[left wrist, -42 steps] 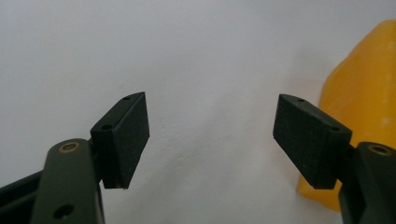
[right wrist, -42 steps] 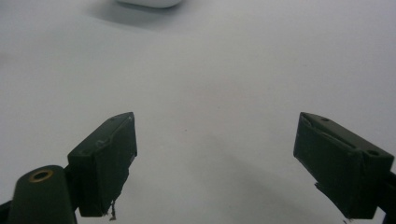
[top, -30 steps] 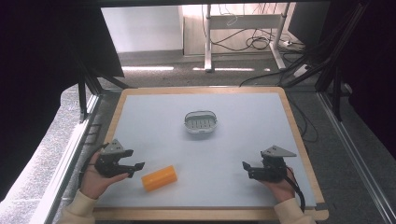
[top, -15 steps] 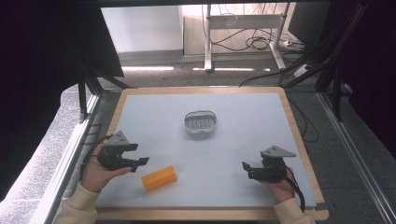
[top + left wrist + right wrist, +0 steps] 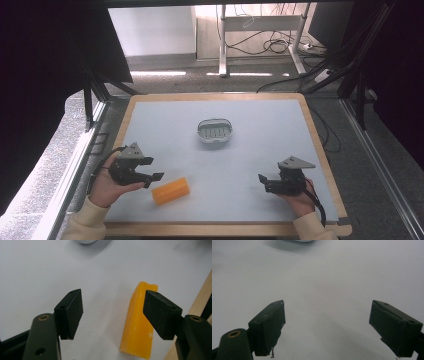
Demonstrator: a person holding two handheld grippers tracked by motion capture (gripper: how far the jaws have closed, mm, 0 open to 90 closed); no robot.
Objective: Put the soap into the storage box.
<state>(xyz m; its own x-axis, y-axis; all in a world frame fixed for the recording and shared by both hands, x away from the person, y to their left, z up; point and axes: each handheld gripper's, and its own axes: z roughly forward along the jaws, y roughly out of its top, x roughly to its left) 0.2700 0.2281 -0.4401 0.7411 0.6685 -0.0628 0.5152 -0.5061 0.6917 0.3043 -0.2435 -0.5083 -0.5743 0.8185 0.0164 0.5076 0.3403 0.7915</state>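
Observation:
An orange bar of soap [image 5: 170,191] lies near the front left of the white table top [image 5: 260,125]; the left gripper view has the soap [image 5: 138,322] partly behind the right-hand jaw. My left gripper [image 5: 153,168] is open just left of the bar, its fingertips [image 5: 70,312] hovering above the table. A small white oval soap dish [image 5: 215,130] sits in the middle of the table. My right gripper [image 5: 263,183] is open at the front right, holding nothing, with bare table between its jaws [image 5: 325,327].
A wooden frame [image 5: 320,150] borders the table top. Black metal rails [image 5: 85,150] run along both sides. Beyond the far edge are a desk's legs and cables [image 5: 270,45] on the floor.
My left gripper has risen a little and shifted toward the orange soap. The right gripper and the dish have stayed where they were.

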